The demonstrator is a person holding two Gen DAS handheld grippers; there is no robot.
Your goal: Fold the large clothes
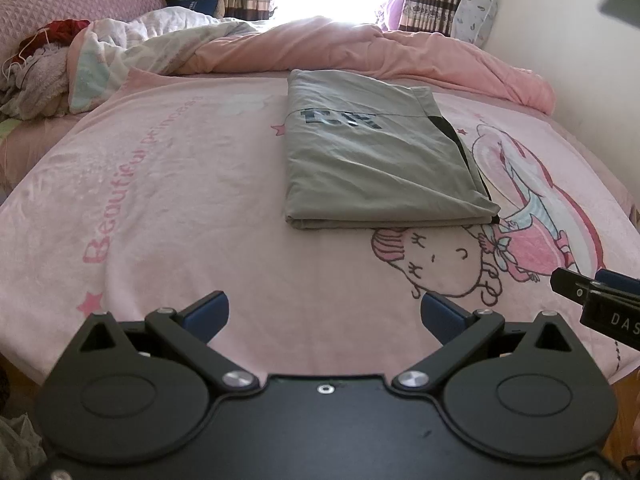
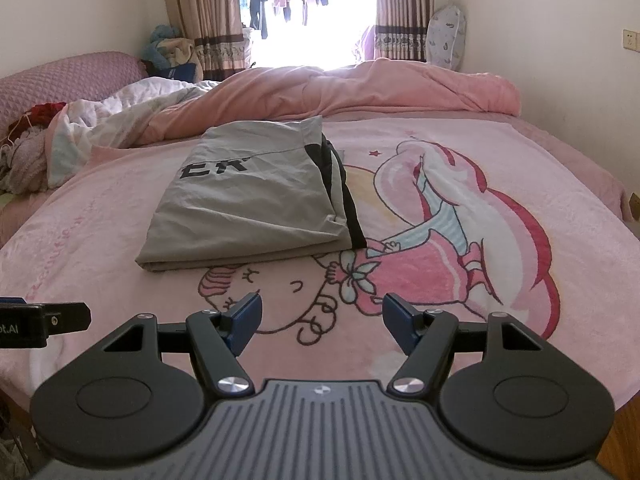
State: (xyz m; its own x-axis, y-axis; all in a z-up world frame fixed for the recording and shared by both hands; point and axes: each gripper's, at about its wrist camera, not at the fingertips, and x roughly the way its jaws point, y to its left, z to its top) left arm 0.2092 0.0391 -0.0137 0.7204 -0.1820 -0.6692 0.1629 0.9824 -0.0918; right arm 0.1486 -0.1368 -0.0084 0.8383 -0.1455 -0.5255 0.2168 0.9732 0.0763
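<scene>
A grey garment (image 1: 372, 160) with dark lettering and black trim lies folded into a flat rectangle on the pink cartoon blanket (image 1: 180, 200). It also shows in the right wrist view (image 2: 252, 204). My left gripper (image 1: 325, 314) is open and empty, hovering over the blanket near the bed's front edge, well short of the garment. My right gripper (image 2: 322, 318) is open and empty, also short of the garment. The right gripper's tip shows at the right edge of the left wrist view (image 1: 576, 290); the left gripper's tip shows at the left edge of the right wrist view (image 2: 60, 312).
A rumpled pink duvet (image 1: 360, 48) lies across the far side of the bed. A pile of clothes (image 1: 36, 72) and a pink pillow (image 1: 72, 4) sit at far left. Curtains and a bright window (image 2: 312, 12) stand behind. A wall runs along the right.
</scene>
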